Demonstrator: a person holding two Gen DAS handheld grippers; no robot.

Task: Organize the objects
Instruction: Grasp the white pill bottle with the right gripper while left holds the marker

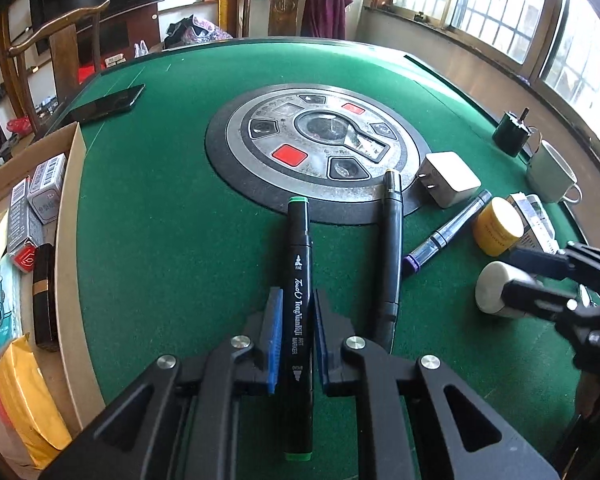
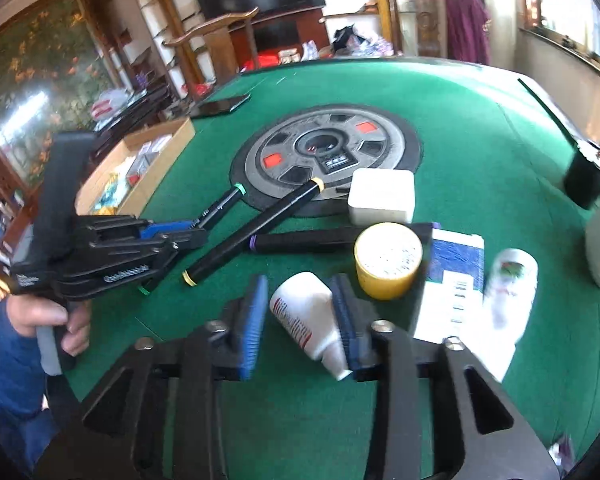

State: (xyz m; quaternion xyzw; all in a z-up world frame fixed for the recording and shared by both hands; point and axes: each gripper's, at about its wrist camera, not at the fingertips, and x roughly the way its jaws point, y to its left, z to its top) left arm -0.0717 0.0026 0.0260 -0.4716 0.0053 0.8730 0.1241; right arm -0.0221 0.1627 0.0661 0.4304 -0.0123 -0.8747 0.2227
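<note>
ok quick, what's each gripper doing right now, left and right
Left gripper: shut on the green-capped marker.
Right gripper: open, with the white bottle lying between its pads.

Green-capped black marker [image 1: 299, 308] and white bottle [image 2: 306, 314] lie flat on felt.

We see a table [image 1: 172, 184] covered in green felt, with a round metal control panel [image 1: 320, 140] set in its middle. On the felt lie a green-capped marker [image 1: 298, 280], a yellow-capped marker [image 1: 391, 248] beside it and a purple-capped marker [image 1: 448, 234] farther right. Near them sit a white charger [image 1: 450, 178], a yellow jar [image 1: 496, 226], a white bottle [image 2: 308, 316] on its side, a white mug [image 1: 552, 176] and a dark green container [image 1: 510, 134]. A black phone [image 1: 104, 104] lies at the far left, and an open cardboard box [image 1: 70, 240] of small packages rests on the left edge.
</note>
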